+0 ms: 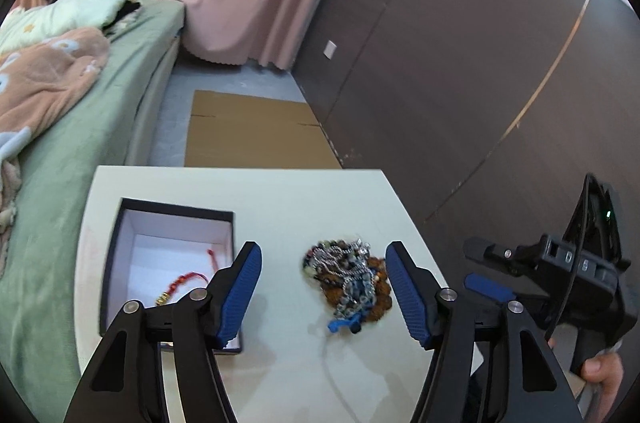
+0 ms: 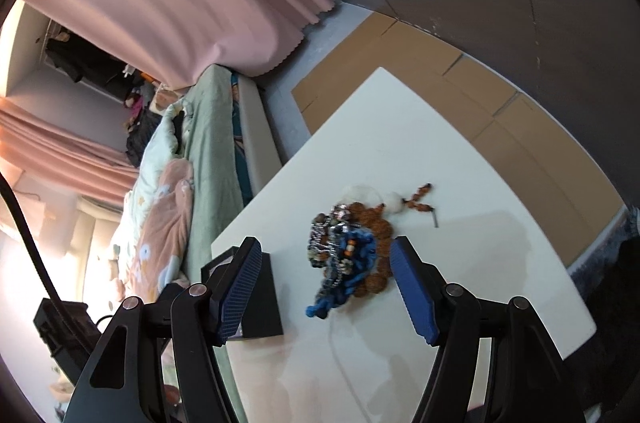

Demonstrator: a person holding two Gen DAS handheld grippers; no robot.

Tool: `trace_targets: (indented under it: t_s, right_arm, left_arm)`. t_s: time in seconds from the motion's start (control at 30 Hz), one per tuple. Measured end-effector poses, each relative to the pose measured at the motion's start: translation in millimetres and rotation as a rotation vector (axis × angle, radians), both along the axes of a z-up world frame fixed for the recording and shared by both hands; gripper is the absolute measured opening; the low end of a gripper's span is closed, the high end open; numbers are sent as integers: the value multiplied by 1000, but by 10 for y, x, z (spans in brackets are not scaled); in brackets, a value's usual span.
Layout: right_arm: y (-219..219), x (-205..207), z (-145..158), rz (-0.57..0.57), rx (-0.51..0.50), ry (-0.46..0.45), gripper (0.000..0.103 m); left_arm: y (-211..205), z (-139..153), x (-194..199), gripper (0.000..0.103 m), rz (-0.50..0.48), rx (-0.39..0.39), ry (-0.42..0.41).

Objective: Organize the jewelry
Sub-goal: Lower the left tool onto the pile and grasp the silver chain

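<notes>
Left wrist view: the left hand-held gripper (image 1: 324,289) hangs over the white counter (image 1: 320,199) with its blue pads set wide apart and nothing between them. The pile of jewelry (image 1: 347,277), a tangle of silver chains, dark beads, brown beads and a blue cord, lies on the counter just beyond the gap between the pads, touching neither. Left of the pile stands an open black box (image 1: 176,223) with a white lining, and a red bracelet (image 1: 182,283) lies inside it. Right of the pile, the right hand-held gripper (image 1: 486,271) shows side-on in a person's hand (image 1: 602,369), off the pile.

Right wrist view: the right hand-held gripper (image 2: 326,287) also stands wide open and empty above the counter (image 2: 460,151). The pile of jewelry (image 2: 348,255) rests between and just past its pads, untouched. A strand of brown beads (image 2: 420,197) trails from the far side of the pile. The black box (image 2: 260,303) sits just left of the pile, partly behind the left pad.
</notes>
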State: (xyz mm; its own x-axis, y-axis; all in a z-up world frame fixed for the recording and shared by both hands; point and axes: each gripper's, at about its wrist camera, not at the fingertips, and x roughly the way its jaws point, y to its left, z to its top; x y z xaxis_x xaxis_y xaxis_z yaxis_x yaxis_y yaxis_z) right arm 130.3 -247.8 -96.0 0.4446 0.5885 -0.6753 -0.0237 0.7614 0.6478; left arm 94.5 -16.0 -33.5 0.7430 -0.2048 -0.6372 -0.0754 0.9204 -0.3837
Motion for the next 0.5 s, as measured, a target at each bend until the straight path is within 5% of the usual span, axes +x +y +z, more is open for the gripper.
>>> trace_targets:
  t_s: [0.5]
  right_arm:
    - [-342,-11,-72,-64,37,60,67]
  left_arm:
    - [-369,-310,214,37,-59,51,63]
